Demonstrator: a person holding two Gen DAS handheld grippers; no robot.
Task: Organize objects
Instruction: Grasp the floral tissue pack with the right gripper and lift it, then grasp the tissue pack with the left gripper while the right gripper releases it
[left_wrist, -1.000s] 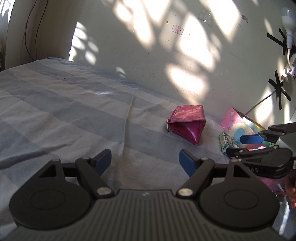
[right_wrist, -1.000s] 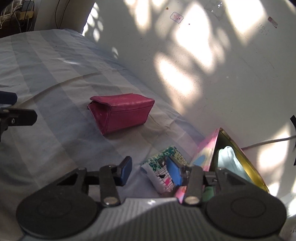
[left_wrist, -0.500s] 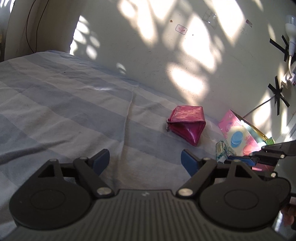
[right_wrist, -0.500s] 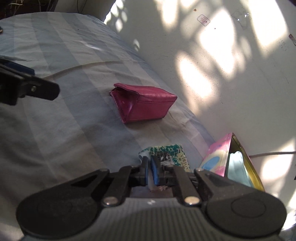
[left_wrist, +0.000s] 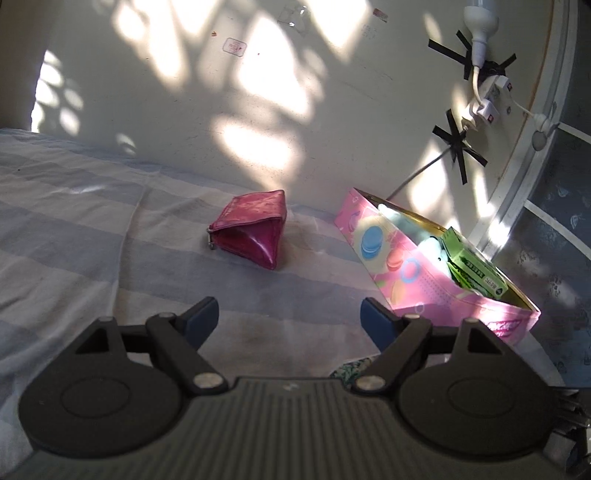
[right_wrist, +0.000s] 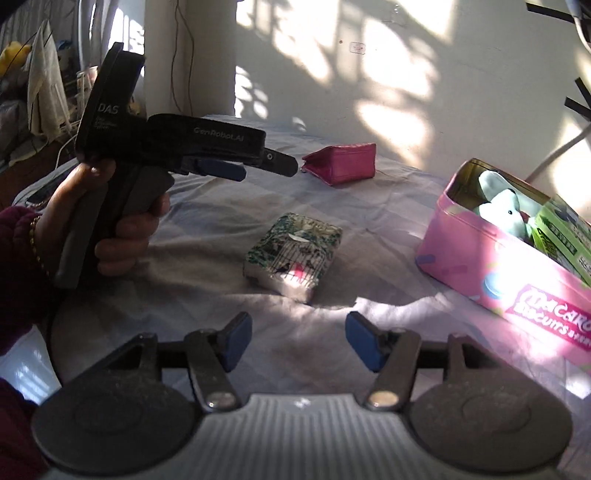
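Right wrist view is showing the wide bed covered in a soft, creased blue-and-grey striped sheet (right_wrist: 207, 229), lying against a sunlit cream wall (right_wrist: 406, 66). On it, at the right, a pink rectangular metal biscuit tin (right_wrist: 491, 269) with a gold lining is standing open, holding a pale plush toy (right_wrist: 498, 206) and a green cardboard carton (right_wrist: 561, 236). Over the left part of the bed, a person's hand (right_wrist: 110, 218) is gripping the pistol handle of the black left claw (right_wrist: 258, 166), holding it level and pointing toward the small glossy magenta leather purse (right_wrist: 341, 162) near the wall; from its own camera the left claw (left_wrist: 288, 314) is released, its blue pads spread wide over the sheet, with the purse (left_wrist: 251, 232) well ahead. Closest, the right claw (right_wrist: 299, 339) is hanging released too, grasping nothing. Just ahead of it, between purse and tin, the small soft tissue packet printed with green leaves and a birdcage (right_wrist: 293, 254) is lying flat on the sheet.
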